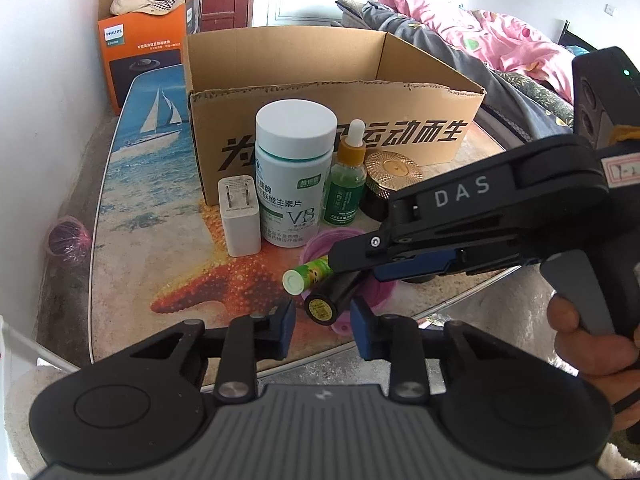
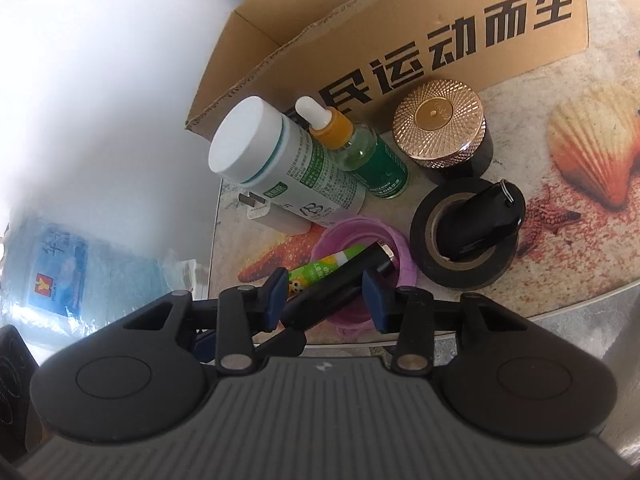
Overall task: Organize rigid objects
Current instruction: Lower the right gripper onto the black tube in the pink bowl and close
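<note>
One cardboard box (image 1: 320,92) far; 1 white bottle (image 1: 294,172), 1 dropper bottle (image 1: 346,178), 1 charger (image 1: 239,216) nearer. Two tubes in 1 purple cup (image 2: 362,240): my right gripper (image 2: 326,300) straddles black tube (image 2: 340,280), pinch unclear; left gripper (image 1: 322,316) part-spread, empty.

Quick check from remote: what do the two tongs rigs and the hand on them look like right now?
Both tongs, left and right, are black with blue pads. The right body shows white DAS lettering, a handwritten label and a green light. The hand on its grey grip is bare.
</note>
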The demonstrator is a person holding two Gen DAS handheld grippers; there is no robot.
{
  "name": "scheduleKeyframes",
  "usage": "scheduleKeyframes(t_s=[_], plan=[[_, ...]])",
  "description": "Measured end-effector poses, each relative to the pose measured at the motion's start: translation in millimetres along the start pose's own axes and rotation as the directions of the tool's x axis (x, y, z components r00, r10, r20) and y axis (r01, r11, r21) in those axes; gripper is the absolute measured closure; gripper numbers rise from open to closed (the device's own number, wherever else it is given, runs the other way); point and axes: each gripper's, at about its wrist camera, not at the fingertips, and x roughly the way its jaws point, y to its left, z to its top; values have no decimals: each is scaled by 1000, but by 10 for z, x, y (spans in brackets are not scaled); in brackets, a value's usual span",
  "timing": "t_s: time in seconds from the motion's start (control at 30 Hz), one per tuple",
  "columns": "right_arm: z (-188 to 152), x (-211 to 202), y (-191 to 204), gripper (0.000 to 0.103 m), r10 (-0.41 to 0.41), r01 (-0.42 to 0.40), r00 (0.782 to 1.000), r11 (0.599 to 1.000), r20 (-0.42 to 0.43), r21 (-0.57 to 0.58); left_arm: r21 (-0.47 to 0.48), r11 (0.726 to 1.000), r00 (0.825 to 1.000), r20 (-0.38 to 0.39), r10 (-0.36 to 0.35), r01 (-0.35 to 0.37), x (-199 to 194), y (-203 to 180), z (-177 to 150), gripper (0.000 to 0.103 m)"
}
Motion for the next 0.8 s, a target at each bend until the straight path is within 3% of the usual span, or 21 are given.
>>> scheduleKeyframes(t_s=[0.63, 0.8], plan=[[254, 232, -127, 67, 5, 19, 990, 987, -141, 163, 59, 996, 997, -13, -74, 74, 85, 61, 44, 77], [260, 180, -254, 78, 43, -5, 988, 971, -151, 241, 64, 994, 996, -1, -88, 88, 54, 52, 41, 74]])
